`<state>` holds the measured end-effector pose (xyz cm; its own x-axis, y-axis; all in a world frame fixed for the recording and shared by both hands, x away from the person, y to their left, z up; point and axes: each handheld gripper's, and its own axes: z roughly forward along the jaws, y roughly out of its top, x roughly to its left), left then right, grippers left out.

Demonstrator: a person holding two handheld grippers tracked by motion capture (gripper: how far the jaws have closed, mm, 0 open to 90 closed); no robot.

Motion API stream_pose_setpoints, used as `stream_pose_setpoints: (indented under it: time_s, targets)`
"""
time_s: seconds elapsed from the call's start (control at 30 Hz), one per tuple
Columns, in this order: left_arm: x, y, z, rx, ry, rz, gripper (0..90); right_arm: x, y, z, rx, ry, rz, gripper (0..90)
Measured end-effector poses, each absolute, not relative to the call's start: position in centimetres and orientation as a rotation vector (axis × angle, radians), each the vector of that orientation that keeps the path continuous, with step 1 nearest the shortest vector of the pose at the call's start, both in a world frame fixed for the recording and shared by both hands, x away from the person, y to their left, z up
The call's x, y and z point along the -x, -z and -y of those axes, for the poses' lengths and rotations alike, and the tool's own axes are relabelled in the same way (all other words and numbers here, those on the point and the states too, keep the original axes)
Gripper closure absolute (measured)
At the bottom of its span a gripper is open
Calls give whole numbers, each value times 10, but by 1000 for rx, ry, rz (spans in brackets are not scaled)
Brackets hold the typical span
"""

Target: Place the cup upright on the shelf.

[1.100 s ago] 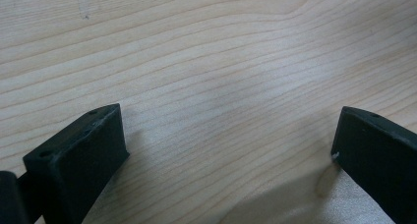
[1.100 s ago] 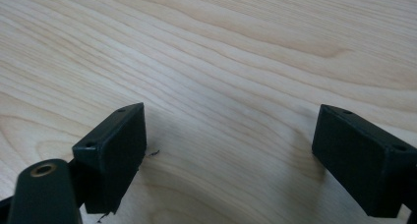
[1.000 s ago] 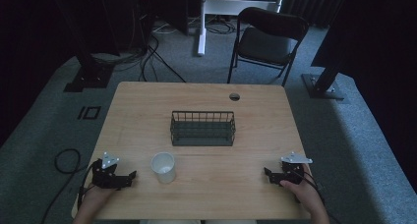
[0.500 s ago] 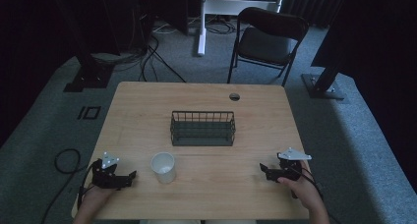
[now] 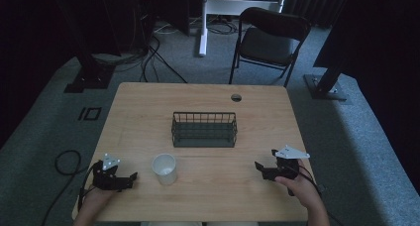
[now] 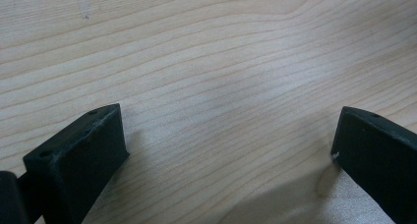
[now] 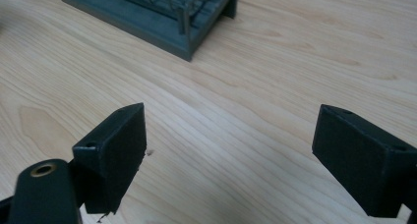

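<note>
White cup [image 5: 165, 168] is seen just right of the left gripper [image 5: 130, 178]; the right gripper [image 5: 259, 168] is probably lifted; both are released.

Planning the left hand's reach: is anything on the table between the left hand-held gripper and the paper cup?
Nothing visible. The left hand-held gripper sits open on the table, and bare wood lies between it and the paper cup to its right. The wire basket stands farther back, off that line.
</note>
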<state>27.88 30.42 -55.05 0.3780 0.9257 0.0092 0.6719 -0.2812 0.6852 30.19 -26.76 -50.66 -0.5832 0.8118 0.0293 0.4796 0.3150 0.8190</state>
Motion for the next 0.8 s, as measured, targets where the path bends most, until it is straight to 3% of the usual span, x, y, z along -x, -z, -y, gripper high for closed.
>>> stream_pose_setpoints:
  time_s: [0.8]
  targets:
    - [-279,551,-304,-2047,-554,-1370,1,-302,493,220,-982,-1293,-2268,126]
